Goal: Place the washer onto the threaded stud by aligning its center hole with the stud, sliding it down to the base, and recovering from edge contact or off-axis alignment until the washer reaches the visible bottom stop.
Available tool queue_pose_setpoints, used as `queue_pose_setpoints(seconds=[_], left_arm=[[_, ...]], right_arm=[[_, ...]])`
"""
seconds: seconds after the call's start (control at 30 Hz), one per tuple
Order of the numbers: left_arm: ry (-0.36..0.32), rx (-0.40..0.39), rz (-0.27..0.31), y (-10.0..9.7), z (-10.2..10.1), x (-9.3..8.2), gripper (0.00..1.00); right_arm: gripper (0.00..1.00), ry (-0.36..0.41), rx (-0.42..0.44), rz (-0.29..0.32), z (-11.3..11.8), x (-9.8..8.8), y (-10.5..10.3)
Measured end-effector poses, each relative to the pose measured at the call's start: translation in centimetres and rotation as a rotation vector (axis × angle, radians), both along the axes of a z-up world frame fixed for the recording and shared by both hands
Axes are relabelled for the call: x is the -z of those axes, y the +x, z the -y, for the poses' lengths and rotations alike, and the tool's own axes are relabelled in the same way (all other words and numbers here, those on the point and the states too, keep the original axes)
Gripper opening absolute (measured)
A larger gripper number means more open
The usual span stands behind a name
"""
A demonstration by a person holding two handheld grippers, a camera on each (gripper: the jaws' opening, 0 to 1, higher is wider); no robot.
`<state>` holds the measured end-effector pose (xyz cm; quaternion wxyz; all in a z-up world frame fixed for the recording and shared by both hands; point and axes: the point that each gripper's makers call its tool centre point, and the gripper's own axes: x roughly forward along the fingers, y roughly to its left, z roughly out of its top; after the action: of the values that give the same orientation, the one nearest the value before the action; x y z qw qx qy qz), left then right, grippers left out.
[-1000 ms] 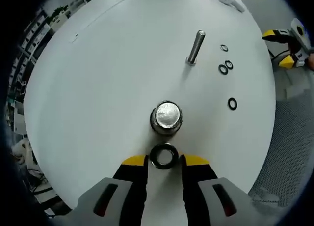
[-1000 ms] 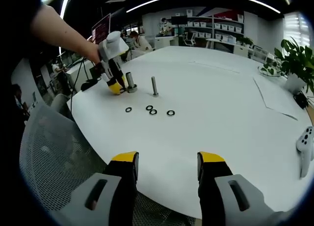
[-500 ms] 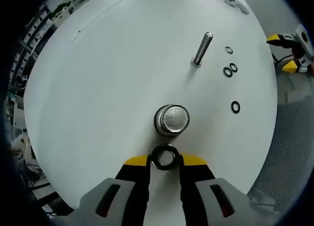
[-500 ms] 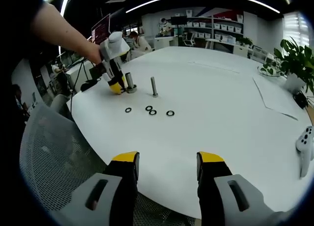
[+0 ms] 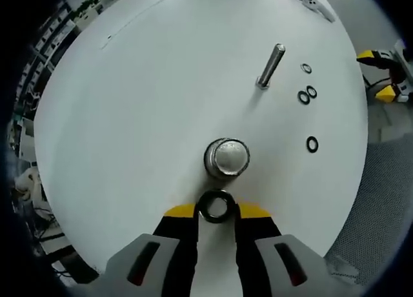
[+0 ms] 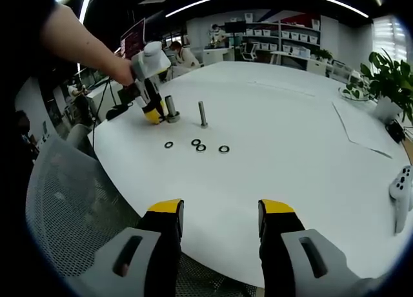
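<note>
Left gripper view | left gripper (image 5: 216, 210) pinches washer (image 5: 215, 206) at its fingertips, stud (image 5: 226, 157) just ahead, for alignment | right gripper (image 6: 216, 210) fingers spread, idle.

A second ago the jaws of the left hand-held gripper (image 5: 216, 212) stood apart, with the washer (image 5: 215, 206) lying free between their yellow tips. Now the jaws have drawn in until both tips touch the washer's rim, and the gap between them is narrower. In the left gripper view the cylinder (image 5: 226, 158) ahead of the tips looks a little smaller, and the stud (image 5: 270, 65) and the four spare washers (image 5: 308, 93) have slid slightly toward the right; since the whole picture shifted together, that is the camera moving, not the things on the table (image 5: 129, 103).
</note>
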<state>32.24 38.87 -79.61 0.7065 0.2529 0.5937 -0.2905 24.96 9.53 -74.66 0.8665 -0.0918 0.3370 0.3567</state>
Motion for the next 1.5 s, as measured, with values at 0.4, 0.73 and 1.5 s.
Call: queue_pose_setpoints(seconds=[0.4,0.73,1.5], left_arm=[[-0.023,-0.061,-0.004,-0.3,0.1,0.0,0.18],[-0.037,-0.045,0.013,-0.4,-0.2,-0.8,0.18],[-0.102,-0.022,0.102,2.1,-0.1,-5.8,0.18]], right_arm=[[0.49,-0.003,-0.005,-0.003,-0.1,0.1,-0.1],[0.49,-0.001,-0.005,-0.003,0.0,0.1,-0.1],[0.48,-0.006,-0.013,-0.007,-0.1,0.2,-0.2]])
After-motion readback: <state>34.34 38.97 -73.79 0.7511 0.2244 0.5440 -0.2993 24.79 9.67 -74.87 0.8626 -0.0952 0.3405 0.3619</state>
